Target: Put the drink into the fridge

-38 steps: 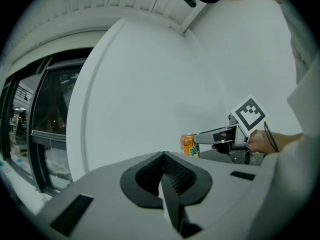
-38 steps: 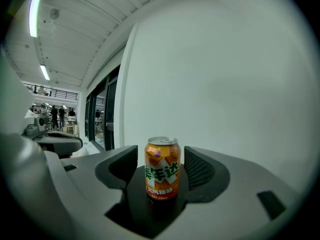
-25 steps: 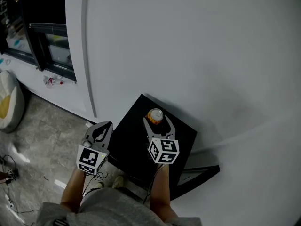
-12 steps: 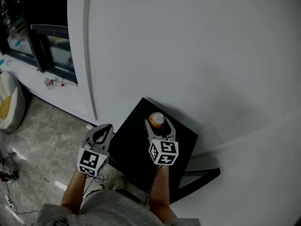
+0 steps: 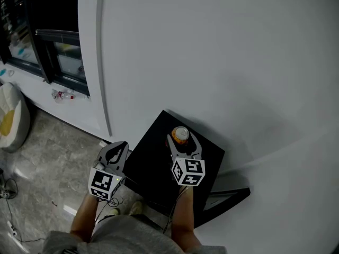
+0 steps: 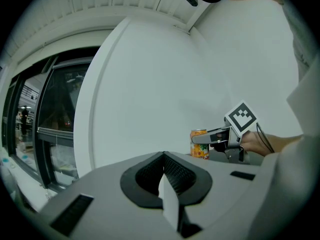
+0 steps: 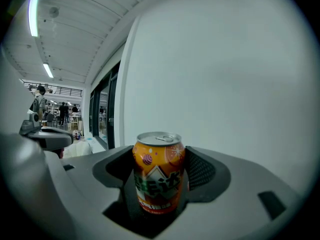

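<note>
An orange drink can (image 5: 180, 134) stands upright on the top of a low black fridge (image 5: 151, 165) against the white wall. My right gripper (image 5: 180, 138) reaches over that top, and its jaws are shut on the can's sides. In the right gripper view the can (image 7: 159, 176) fills the gap between the dark pads (image 7: 201, 170). My left gripper (image 5: 114, 151) hangs beside the fridge's left edge, shut and empty. In the left gripper view the shut left gripper (image 6: 164, 184) points level, with the can (image 6: 199, 144) and the right gripper (image 6: 207, 138) off to its right.
A white wall (image 5: 222, 57) rises behind the fridge. A dark window (image 5: 53, 52) is at the upper left. A pale cushion (image 5: 8, 115) and cables (image 5: 10, 194) lie on the grey stone floor. A black panel (image 5: 228, 196) juts out at the fridge's lower right.
The head view has drifted slightly. Both grippers and the can keep their places relative to the fridge.
</note>
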